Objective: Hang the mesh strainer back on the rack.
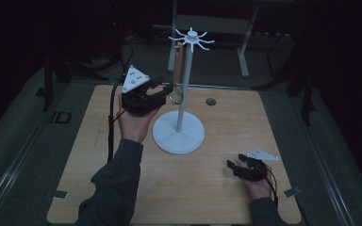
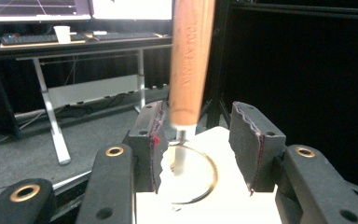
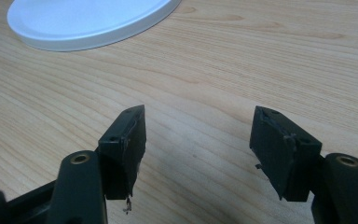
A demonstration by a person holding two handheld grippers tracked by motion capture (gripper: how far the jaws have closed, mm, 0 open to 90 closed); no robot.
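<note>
While raised above the bench [image 1: 226, 188] at centre-left of the high view, left gripper [image 1: 168, 89] held level, fingers [image 2: 151, 140] spread apart on either side of a hanging utensil [image 1: 179, 63]. Wooden handle of that utensil seen in the upper centre of the left gripper view [image 2: 189, 60], hanging straight down, metal ferrule at its foot, a thin wire loop [image 2: 193, 175] below it lying between the two fingers. Left finger close beside the loop, contact not certain; right finger clearly apart from it. Not clamped on anything. Utensil suspended from one prong of the white hook stand [image 1: 181, 101], near the spoked top at upper centre of the high view, just left of the white pole. Round white base of the stand [image 1: 169, 136] resting on the bench at mid-frame, just below and right of the left hand [image 1: 132, 120]. Right gripper [image 1: 238, 165] low at the lower right of the high view, close over the bench, well apart from stand and utensil. Fingers [image 3: 126, 140] wide open in the right gripper view, bare wood grain between them, nothing held. Edge of the white base at the upper left of that view [image 3: 88, 23]. Dark round hole [image 1: 210, 101] in the bench just right of the pole. Surroundings dim; desk legs at top of frame.
</note>
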